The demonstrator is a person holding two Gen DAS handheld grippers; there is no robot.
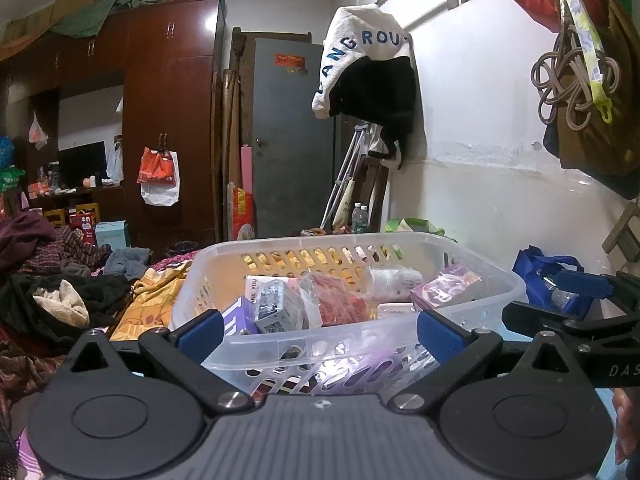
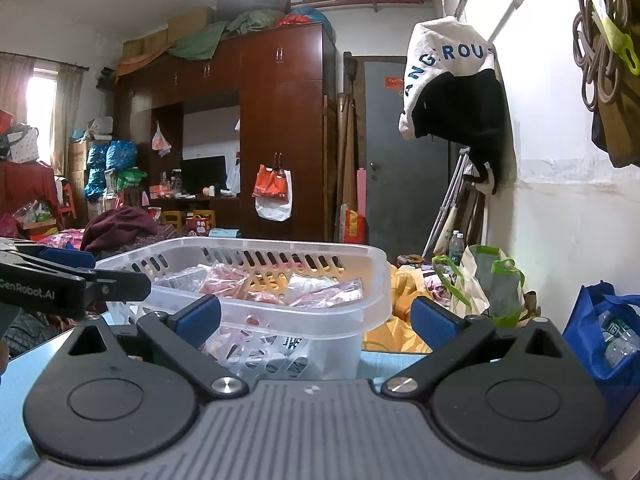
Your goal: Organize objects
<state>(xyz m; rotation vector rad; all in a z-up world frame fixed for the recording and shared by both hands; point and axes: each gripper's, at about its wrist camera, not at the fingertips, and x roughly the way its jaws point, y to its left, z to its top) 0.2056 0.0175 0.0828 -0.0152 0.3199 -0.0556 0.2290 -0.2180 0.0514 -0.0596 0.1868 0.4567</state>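
Both your tools are empty: the left gripper (image 1: 318, 334) has its jaws spread wide with nothing between the blue pads, and the right gripper (image 2: 316, 318) is the same, jaws apart and holding nothing. Both hover low over the light blue table (image 2: 396, 364), side by side, each visible at the edge of the other's view. Just ahead of them sits the clear plastic basket (image 1: 460, 316), slotted walls, standing on the table; from the left view it fills the gap between the jaws, from the right view it sits left of centre. It already holds a pile of small packaged goods: a grey and white box (image 1: 276, 304), a purple box (image 1: 240, 316) against the near wall, a red wrapped packet (image 1: 336, 300), a pale purple pouch (image 1: 444, 286), and pinkish pouches (image 2: 224, 280) seen from the right side. No loose item shows on the table near the jaws, so I judge you're between picks or close to done with loading. Next move likely needs a target first: look wider for anything not yet binned. Beyond the basket lie a yellow cloth (image 1: 152, 304) and heaped clothes (image 1: 48, 300) on the left, a blue bag (image 2: 608, 328) and a green-handled bag (image 2: 488, 280) on the right. Far back stands the wardrobe (image 1: 168, 120).
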